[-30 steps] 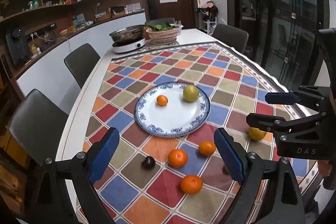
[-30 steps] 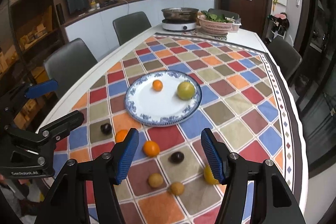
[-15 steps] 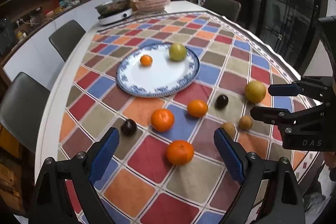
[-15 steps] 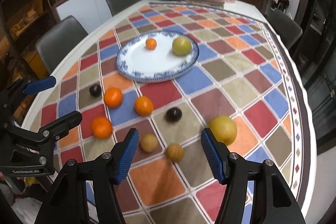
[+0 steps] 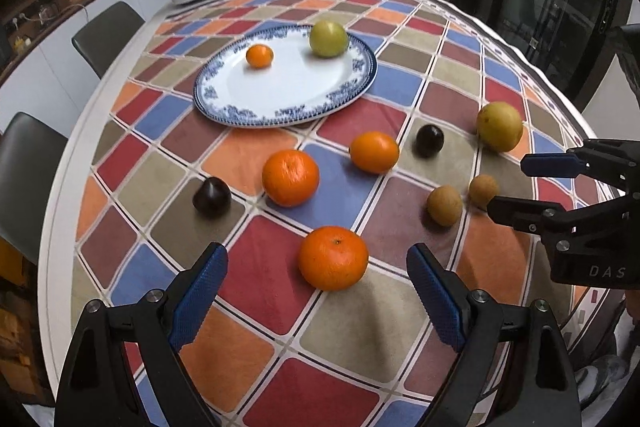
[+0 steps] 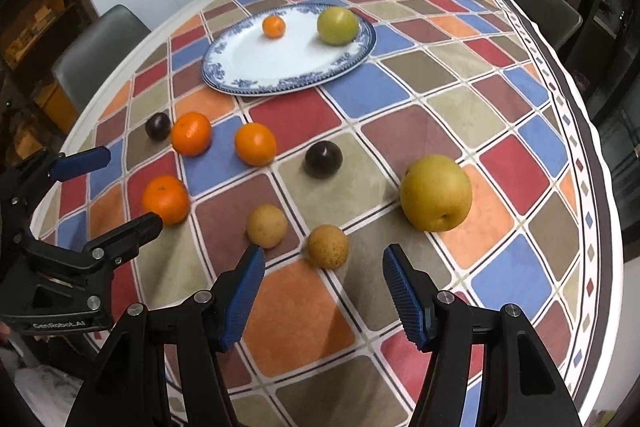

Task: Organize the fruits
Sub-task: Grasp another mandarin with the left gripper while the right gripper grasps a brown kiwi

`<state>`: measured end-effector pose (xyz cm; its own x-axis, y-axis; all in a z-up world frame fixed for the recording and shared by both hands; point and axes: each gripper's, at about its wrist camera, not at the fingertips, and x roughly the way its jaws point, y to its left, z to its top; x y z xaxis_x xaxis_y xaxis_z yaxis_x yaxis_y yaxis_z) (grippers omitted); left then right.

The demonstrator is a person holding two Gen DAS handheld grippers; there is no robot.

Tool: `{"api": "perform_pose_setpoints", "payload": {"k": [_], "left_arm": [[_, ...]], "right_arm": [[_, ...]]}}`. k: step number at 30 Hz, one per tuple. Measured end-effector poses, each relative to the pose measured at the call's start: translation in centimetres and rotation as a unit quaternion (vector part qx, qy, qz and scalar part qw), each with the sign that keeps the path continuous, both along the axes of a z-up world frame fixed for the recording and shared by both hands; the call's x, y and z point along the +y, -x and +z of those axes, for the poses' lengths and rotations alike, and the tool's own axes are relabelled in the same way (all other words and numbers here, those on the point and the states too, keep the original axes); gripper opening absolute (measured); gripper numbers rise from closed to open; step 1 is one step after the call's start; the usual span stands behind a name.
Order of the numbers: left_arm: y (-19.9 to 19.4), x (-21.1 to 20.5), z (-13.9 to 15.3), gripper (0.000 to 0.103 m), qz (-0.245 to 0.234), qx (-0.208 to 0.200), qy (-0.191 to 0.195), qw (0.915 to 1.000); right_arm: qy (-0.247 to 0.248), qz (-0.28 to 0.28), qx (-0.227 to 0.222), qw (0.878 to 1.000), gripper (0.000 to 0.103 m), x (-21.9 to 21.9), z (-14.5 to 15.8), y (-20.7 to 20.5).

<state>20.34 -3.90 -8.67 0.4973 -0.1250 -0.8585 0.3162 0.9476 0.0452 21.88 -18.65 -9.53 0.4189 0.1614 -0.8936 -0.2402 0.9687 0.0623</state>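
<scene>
Kitchen-dining room with cabinets and dark chairs behind a long worktop (image 5: pixel 120 99) covered by a cloth of coloured squares. Loose fruit lies on the cloth, and a blue-rimmed plate (image 5: pixel 224 107) sits well beyond both claws, already holding a small orange (image 5: pixel 259 55) and a green apple (image 5: pixel 328 38).

Left claw (image 5: pixel 318 289) hangs above the cloth, jaws wide and closing slightly, with nothing pressed between the pads. Just ahead of it, centred between the fingers, sits a mandarin (image 5: pixel 333 257). Farther ahead lie a second mandarin (image 5: pixel 290 177), a third orange fruit (image 5: pixel 374 151) and two dark plums (image 5: pixel 211 196) (image 5: pixel 429 140).

Right claw (image 6: pixel 324 293) is held at a medium gap, empty. Directly ahead of it, nearly between the fingertips, is a small brown fruit (image 6: pixel 327 246); another brown fruit (image 6: pixel 266 225) sits just ahead of its left finger, and a large yellow pear (image 6: pixel 436 192) lies ahead and to the right.

The step appears to be a double approach for picking. To do it well, each claw should probably come down until the pads straddle the widest part of its fruit, staying centred so the round fruit does not roll away, then close gently. The right claw should keep clear of the neighbouring brown fruit while it closes.
</scene>
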Motion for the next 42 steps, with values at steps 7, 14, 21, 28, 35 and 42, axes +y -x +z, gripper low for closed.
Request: {"api": "perform_pose_setpoints", "payload": {"k": [7, 14, 21, 28, 35, 42], "left_arm": [[-0.6, 0.1, -1.5, 0.078, -0.001, 0.026, 0.007, 0.9996], [-1.2, 0.0, -2.3, 0.064, -0.005, 0.040, 0.015, 0.9991], [-1.6, -0.2, -2.6, 0.047, -0.008, 0.051, 0.023, 0.9984], [-1.6, -0.2, -2.8, 0.042, -0.009, 0.055, 0.029, 0.9980], [-1.6, -0.3, -2.7, 0.042, -0.010, 0.055, 0.034, 0.9979], [-1.2, -0.1, -1.2, 0.042, -0.012, 0.035, 0.040, 0.9985]], "right_arm": [[0.009, 0.005, 0.010, 1.000, 0.061, 0.3, -1.1, -0.5], [0.006, 0.008, 0.017, 1.000, 0.049, 0.4, -1.7, -0.9], [-0.001, 0.008, 0.023, 1.000, 0.039, 0.4, -2.3, -1.3], [-0.003, 0.008, 0.027, 1.000, 0.028, 0.3, -2.7, -1.5], [-0.004, 0.005, 0.023, 1.000, 0.027, 0.2, -2.7, -1.5], [-0.009, 0.007, 0.007, 1.000, 0.027, 0.3, -1.4, -1.1]]}}
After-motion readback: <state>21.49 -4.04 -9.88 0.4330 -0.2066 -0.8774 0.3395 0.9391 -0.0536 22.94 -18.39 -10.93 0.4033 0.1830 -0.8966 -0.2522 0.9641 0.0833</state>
